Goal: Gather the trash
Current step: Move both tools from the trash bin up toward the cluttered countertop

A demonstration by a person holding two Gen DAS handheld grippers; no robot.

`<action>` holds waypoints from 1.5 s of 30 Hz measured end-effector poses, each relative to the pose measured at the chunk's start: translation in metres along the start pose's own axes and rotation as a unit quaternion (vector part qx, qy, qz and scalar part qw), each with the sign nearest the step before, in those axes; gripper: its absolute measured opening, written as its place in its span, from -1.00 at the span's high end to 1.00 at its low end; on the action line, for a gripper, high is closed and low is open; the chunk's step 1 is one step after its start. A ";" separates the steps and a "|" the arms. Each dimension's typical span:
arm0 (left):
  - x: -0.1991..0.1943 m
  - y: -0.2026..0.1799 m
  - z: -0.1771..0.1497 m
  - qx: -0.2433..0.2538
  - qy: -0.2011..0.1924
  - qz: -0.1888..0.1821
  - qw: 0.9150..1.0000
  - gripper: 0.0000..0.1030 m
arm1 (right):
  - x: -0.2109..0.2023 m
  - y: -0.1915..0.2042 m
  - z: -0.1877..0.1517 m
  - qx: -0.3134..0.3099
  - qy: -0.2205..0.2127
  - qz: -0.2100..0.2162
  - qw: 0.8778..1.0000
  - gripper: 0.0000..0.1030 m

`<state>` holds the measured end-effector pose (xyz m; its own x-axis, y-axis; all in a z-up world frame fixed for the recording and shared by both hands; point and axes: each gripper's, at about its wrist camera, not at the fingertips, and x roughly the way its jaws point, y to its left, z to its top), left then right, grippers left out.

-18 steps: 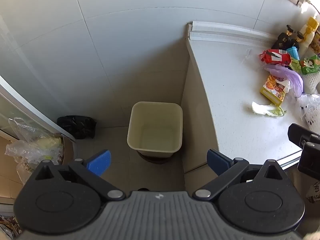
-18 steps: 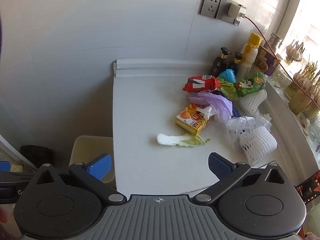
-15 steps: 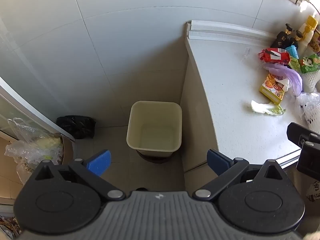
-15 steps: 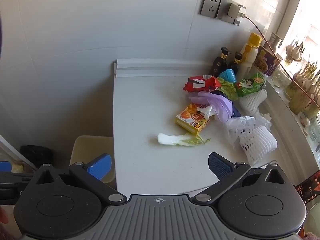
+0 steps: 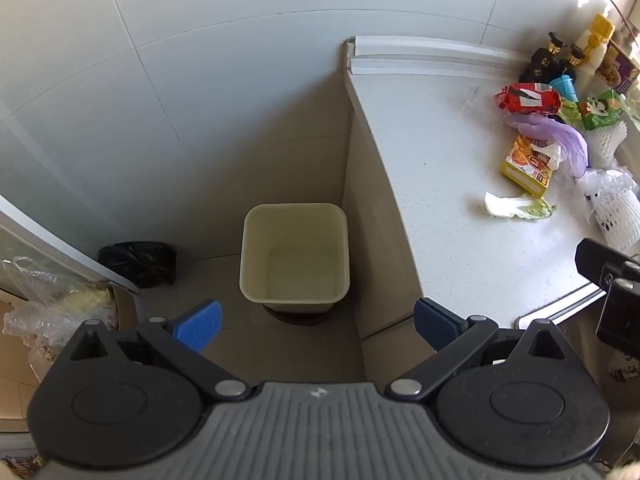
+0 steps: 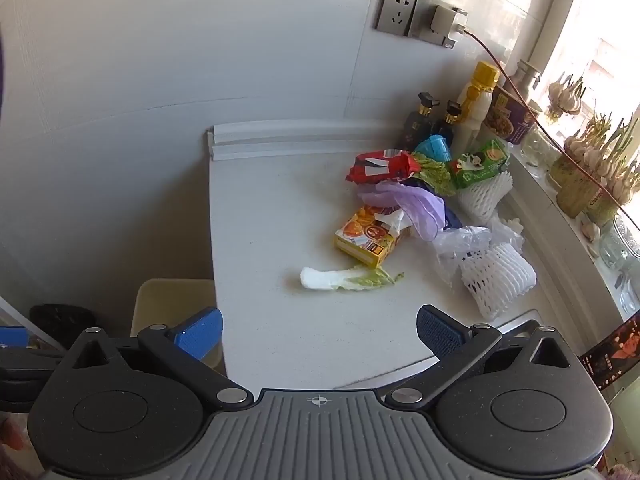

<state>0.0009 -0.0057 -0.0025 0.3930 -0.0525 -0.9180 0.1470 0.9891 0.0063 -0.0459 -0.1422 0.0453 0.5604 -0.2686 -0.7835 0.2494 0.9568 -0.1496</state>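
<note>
The left gripper hangs over the floor with its jaws spread wide and nothing between them. Just beyond it stands one cream bin, empty, close to the side wall of the counter; free floor lies on its left up to a black bag. The right gripper is also released and empty, above the near edge of the counter, which is bare on its left half. Nearest on the counter lies one cabbage leaf, apart from the edge. Behind it is one yellow carton, partly under a purple bag. Two white foam nets lie at the right. Farther back are one red wrapper and one green packet. Two dark bottles stand at the wall. The things on the window sill are cut off and too bright to make out.
</note>
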 end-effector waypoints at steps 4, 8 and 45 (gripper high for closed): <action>0.003 0.000 0.001 0.007 0.006 -0.004 1.000 -0.99 | -0.001 0.001 0.002 0.003 -0.001 -0.006 1.000 -1.00; 0.001 0.002 0.003 0.011 0.006 -0.011 1.000 -0.99 | -0.001 0.003 0.003 0.004 0.001 -0.013 1.000 -1.00; -0.002 0.003 0.010 0.020 0.002 -0.017 1.000 -0.99 | -0.006 0.001 0.003 0.008 -0.004 -0.008 1.000 -1.00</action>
<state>0.0094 -0.0036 0.0029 0.3841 -0.0857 -0.9193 0.1956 0.9806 -0.0097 -0.0462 -0.1395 0.0519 0.5619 -0.2854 -0.7764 0.2720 0.9501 -0.1524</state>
